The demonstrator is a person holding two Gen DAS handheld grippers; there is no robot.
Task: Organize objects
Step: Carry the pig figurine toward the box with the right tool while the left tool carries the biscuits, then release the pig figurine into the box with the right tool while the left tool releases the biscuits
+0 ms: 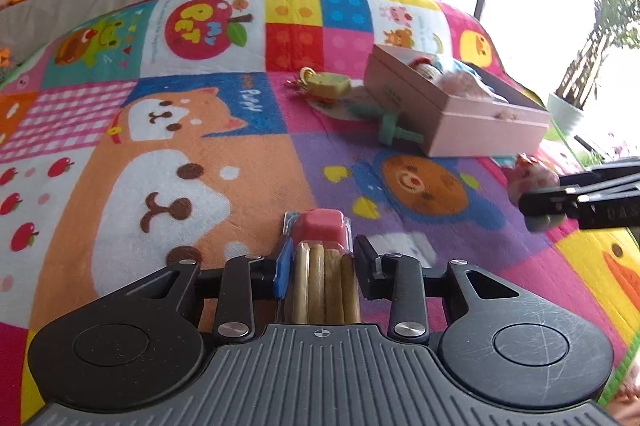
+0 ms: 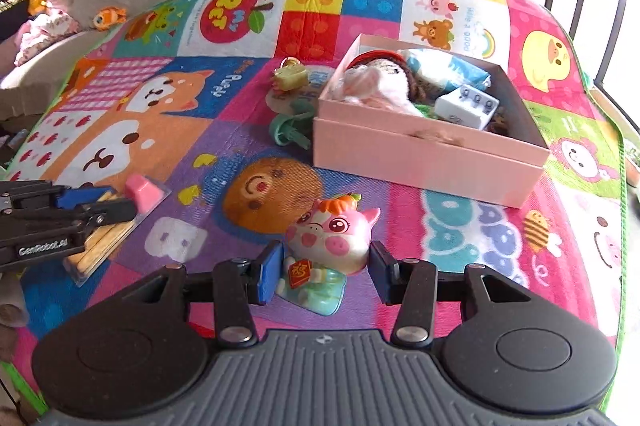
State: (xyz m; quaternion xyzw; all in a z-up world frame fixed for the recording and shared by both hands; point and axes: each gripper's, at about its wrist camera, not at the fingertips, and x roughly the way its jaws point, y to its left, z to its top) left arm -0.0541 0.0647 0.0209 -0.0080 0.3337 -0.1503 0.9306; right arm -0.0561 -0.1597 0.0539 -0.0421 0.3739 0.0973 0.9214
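Note:
My left gripper [image 1: 320, 266] is shut on a clear snack pack [image 1: 326, 266] with biscuit sticks and a pink dip cup, low over the colourful play mat [image 1: 160, 146]. The same pack [image 2: 108, 226] shows in the right wrist view, between the left gripper's fingers [image 2: 100, 212]. My right gripper [image 2: 326, 272] is open around a pink pig figurine [image 2: 332, 238] that sits on the mat; the pads stand beside it with small gaps. A pink box [image 2: 424, 150] holds a doll, a tissue pack and a white item.
A yellow keychain [image 2: 289, 74] and a green toy [image 2: 288, 130] lie left of the box. The box [image 1: 452, 106] also shows in the left wrist view. Plush toys [image 2: 108, 16] lie past the mat's far left edge. A window lies to the right.

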